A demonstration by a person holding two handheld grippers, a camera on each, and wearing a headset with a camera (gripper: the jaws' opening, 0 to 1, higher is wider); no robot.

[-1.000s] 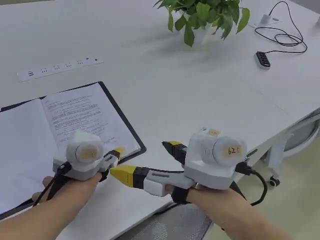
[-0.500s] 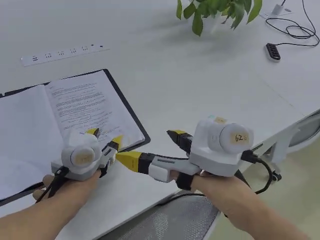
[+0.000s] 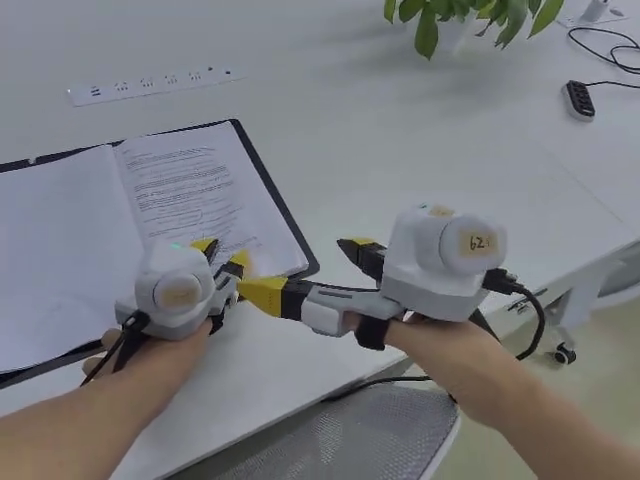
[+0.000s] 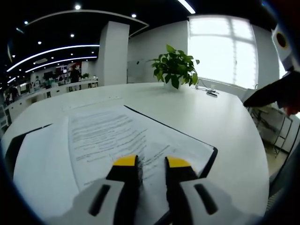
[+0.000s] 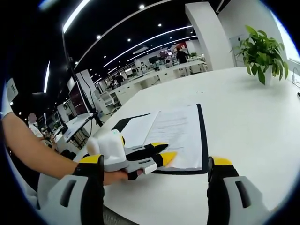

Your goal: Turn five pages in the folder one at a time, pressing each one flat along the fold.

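the open folder (image 3: 70,230) lies on the white table (image 3: 400,140) at 9 o'clock in the head view. the left gripper (image 3: 222,255) is over the near corner of its right page (image 3: 190,190), jaws slightly apart, holding nothing. at 5 o'clock the right gripper (image 3: 305,268) points toward 9 o'clock just off the folder's edge, jaws spread wide, empty. a plant (image 3: 470,20) stands at 1 o'clock.

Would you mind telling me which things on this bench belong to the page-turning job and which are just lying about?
For the job:
folder
open page
left gripper
right gripper

Lying about:
plant
white socket strip
black plug block
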